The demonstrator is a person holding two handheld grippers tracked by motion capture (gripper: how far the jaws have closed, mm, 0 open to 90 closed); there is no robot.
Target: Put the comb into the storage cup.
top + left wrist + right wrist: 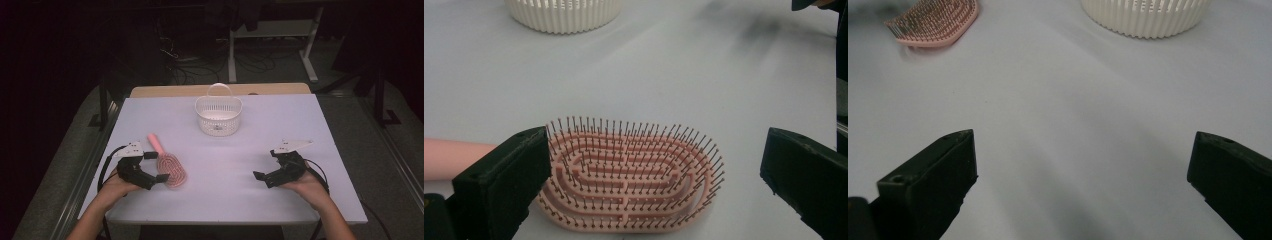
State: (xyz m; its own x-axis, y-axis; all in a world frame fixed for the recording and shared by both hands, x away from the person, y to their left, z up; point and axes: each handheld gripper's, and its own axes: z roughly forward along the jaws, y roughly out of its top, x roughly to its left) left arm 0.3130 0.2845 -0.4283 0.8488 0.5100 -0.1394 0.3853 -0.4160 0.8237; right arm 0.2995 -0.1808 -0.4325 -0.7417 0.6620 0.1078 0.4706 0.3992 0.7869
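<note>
Hairbrush lies between wide left gripper jaws

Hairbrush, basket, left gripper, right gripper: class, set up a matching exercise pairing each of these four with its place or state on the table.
Things:
1. hairbrush
2. basket
3. left gripper
4. right gripper

Places or states:
A. white, at the far middle of the table
B. jaws open over bare table
C. pink, lying bristles up
D. jaws open either side of the brush head

Pairs: 1-C, 2-A, 3-D, 4-B
</note>
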